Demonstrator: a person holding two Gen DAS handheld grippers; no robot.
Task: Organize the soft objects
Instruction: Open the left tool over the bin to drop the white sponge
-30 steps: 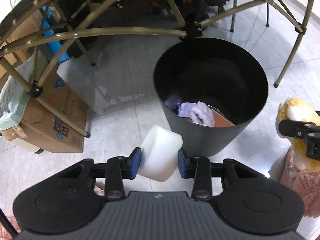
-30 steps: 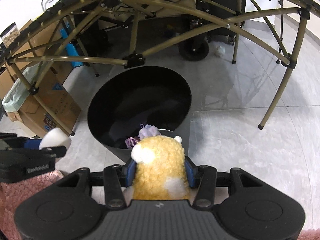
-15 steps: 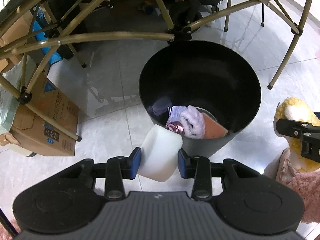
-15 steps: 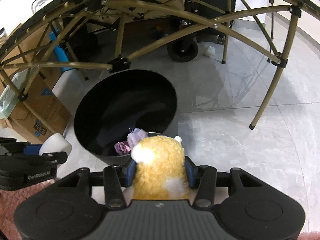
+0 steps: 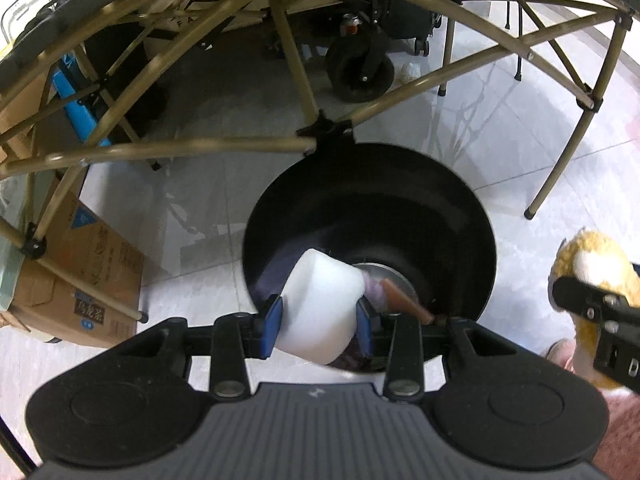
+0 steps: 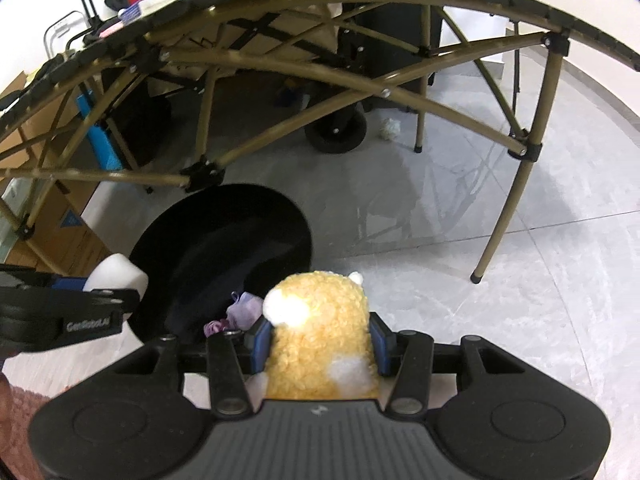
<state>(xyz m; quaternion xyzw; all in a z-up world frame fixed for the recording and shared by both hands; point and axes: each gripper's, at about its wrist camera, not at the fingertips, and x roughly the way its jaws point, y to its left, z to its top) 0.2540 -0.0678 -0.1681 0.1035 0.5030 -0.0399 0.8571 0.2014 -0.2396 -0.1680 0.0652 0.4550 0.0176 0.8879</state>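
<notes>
Grey floor tiles carry the round black bin [image 5: 472,216] at frame centre, where the left gripper [image 5: 318,322] clamps a white foam block [image 5: 320,308] over its near rim and the right gripper [image 6: 318,344] clamps a yellow plush toy [image 6: 320,332] beside it, so an early release could drop either outside.
</notes>
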